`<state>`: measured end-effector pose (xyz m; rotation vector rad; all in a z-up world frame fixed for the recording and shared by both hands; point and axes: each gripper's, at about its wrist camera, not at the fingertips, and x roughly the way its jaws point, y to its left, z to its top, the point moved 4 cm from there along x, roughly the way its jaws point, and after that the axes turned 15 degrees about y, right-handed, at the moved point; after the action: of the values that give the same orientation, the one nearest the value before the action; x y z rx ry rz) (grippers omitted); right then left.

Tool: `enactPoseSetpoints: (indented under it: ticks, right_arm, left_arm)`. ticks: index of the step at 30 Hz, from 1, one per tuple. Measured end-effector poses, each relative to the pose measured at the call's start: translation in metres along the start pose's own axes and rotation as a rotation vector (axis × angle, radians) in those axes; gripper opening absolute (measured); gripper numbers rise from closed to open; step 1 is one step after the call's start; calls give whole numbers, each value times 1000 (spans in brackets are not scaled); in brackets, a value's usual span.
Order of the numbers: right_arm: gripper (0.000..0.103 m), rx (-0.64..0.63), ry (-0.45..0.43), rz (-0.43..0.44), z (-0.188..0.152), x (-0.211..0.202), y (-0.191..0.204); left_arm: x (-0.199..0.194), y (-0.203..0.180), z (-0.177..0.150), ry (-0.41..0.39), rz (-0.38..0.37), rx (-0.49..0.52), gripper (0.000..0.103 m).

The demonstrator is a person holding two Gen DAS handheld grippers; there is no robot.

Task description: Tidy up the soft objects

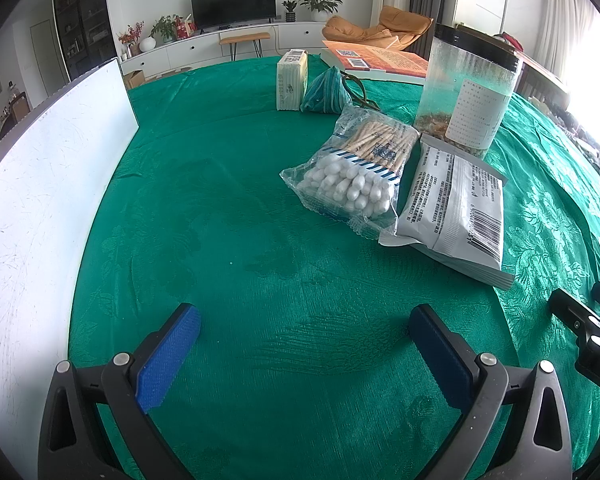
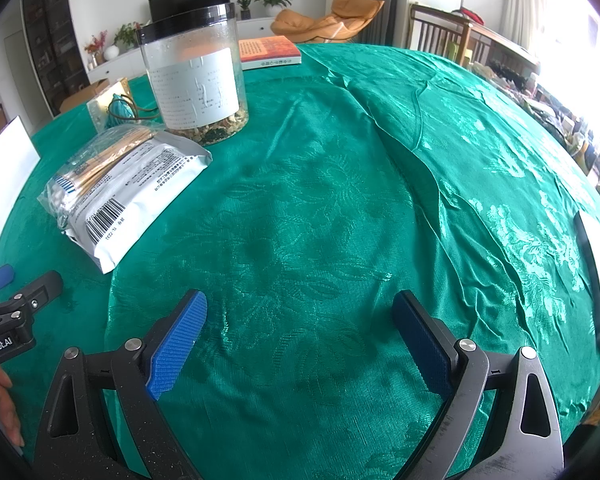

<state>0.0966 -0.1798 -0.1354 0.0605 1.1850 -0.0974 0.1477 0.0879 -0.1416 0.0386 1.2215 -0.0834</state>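
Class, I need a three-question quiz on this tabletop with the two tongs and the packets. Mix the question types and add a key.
1. True or false: the left tongs hold the cotton swab bag.
2. Which lies nearer the clear jar: (a) the grey packet or (b) the white board?
3. Fill in: the right tongs hang open over the green ____.

Key
1. False: both tongs are open and empty.
2. (a): the packet's far end lies at the foot of the jar.
3. Tablecloth.
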Motion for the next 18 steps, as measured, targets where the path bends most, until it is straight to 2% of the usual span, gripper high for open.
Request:
enactPoseSetpoints:
  ticks: [9, 11, 12, 15, 18]
  right_arm:
    - [95, 0, 0, 0, 0, 0, 0]
    - [95, 0, 0, 0, 0, 0, 0]
    - [95, 0, 0, 0, 0, 0, 0]
    - [95, 0, 0, 0, 0, 0, 0]
    - [95, 0, 0, 0, 0, 0, 0]
  left_arm:
    - [0, 0, 0, 1, 1, 0, 103]
    - [-1, 1, 4, 40, -6, -2, 103]
    - [-6, 3, 10, 46, -37, -15, 102]
    - [-37, 7, 39, -36, -144, -67, 103]
    - [-57, 7, 88, -94, -160, -63, 103]
